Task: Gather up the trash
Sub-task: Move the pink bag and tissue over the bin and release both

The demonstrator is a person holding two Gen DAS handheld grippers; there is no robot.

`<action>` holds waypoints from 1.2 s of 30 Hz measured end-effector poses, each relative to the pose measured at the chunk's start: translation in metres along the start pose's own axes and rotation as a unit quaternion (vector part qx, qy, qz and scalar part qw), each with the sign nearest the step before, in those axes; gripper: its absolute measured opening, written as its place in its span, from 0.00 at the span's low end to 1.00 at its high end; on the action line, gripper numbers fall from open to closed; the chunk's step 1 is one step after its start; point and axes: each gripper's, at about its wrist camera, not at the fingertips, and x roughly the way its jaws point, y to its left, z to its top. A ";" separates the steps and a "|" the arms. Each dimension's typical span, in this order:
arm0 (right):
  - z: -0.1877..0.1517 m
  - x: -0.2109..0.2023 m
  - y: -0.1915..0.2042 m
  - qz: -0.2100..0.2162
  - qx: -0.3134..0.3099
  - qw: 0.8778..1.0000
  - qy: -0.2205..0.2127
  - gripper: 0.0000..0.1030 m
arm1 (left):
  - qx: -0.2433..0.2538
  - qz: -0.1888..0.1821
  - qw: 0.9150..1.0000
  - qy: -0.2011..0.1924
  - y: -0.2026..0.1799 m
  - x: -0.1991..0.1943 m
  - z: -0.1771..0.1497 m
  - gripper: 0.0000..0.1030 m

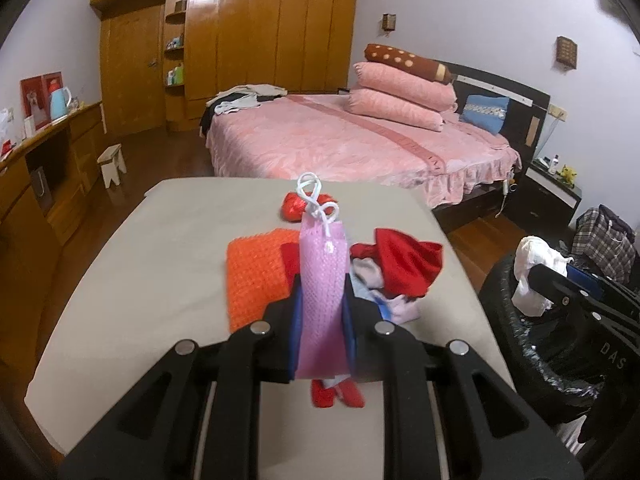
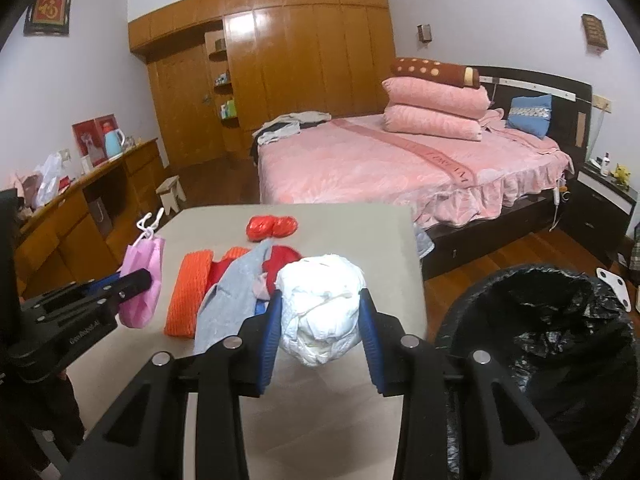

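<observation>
My left gripper (image 1: 323,280) is shut on a pink mesh bag (image 1: 322,292) with white cord loops, held upright above the beige table (image 1: 140,280). From the right wrist view the same pink mesh bag (image 2: 142,280) hangs from the left gripper (image 2: 136,280) at the left. My right gripper (image 2: 322,296) is shut on a crumpled white wad (image 2: 322,308), lifted off the table (image 2: 340,400). On the table lie an orange mesh pad (image 1: 256,276), red cloth (image 1: 404,264), a red wrapper ball (image 2: 272,227) and a grey cloth (image 2: 228,304).
A black bin with a black liner (image 2: 552,340) stands by the table's right side; its rim (image 1: 532,340) also shows in the left wrist view. Beyond are a pink bed (image 2: 400,168), a wooden wardrobe (image 2: 300,60), a desk (image 2: 80,200) and a small stool (image 1: 112,164).
</observation>
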 end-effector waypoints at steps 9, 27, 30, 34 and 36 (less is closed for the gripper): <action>0.006 -0.026 -0.028 -0.034 0.016 0.999 -0.019 0.36 | 0.023 -0.040 0.999 -0.008 -0.040 -0.002 0.005 0.16; -0.005 -0.073 -0.131 -0.142 0.072 0.987 -0.036 0.36 | 0.085 -0.151 0.985 0.002 -0.155 0.021 0.001 0.16; -0.010 -0.078 -0.151 -0.162 0.078 0.983 -0.032 0.36 | 0.097 -0.172 0.980 0.007 -0.180 0.028 0.000 0.16; -0.016 -0.081 -0.174 -0.185 0.087 0.979 -0.027 0.36 | 0.109 -0.199 0.974 0.014 -0.210 0.039 -0.003 0.16; -0.019 -0.083 -0.183 -0.193 0.089 0.977 -0.024 0.36 | 0.113 -0.210 0.971 0.019 -0.223 0.046 -0.004 0.16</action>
